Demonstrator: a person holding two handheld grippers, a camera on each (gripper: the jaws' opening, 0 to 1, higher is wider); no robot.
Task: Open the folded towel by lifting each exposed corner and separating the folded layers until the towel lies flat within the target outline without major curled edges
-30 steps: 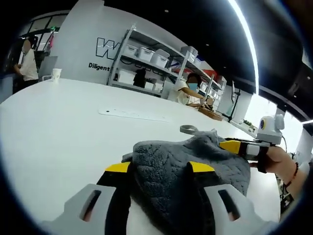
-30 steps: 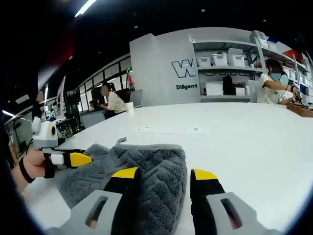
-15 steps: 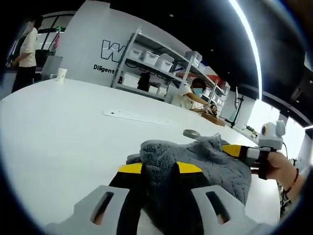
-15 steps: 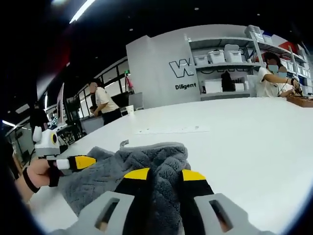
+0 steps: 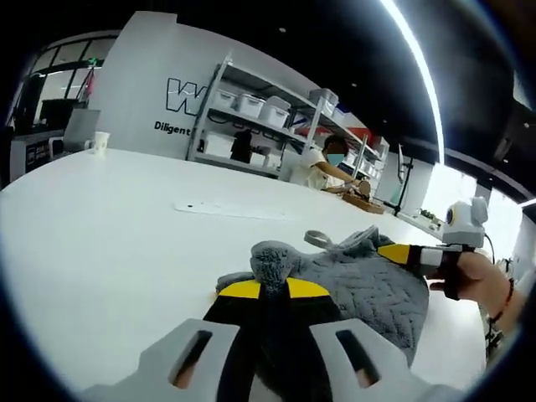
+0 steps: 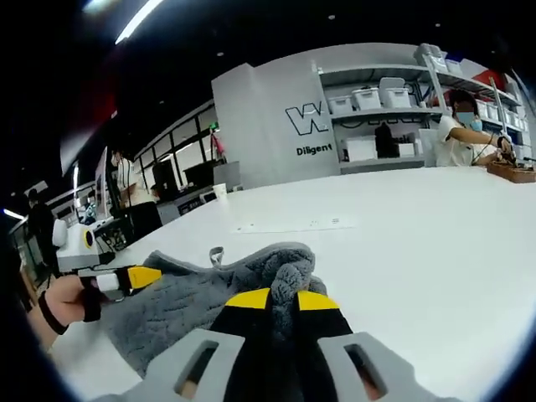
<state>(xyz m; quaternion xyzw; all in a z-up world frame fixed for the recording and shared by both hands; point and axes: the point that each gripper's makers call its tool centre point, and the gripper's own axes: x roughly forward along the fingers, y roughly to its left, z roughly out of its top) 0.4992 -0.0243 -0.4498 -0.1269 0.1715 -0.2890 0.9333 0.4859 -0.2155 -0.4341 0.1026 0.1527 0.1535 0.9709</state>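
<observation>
A grey quilted towel lies bunched on the white table. In the left gripper view my left gripper is shut on a raised corner of it, a tuft of cloth standing up between the yellow tips. The right gripper comes in from the right, held by a hand, at the towel's far edge. In the right gripper view my right gripper is shut on a fold of the same towel, and the left gripper shows at the left on the opposite end. A small hanging loop sticks up from the towel.
A long pale strip lies flat on the table beyond the towel. A paper cup stands at the far left edge. Shelving with white bins lines the back wall, where a seated person works. People stand at the left.
Both grippers went from open around the towel's ends to shut on the cloth. The pinched corners now bunch up between the tips, and the towel has lifted a little.
</observation>
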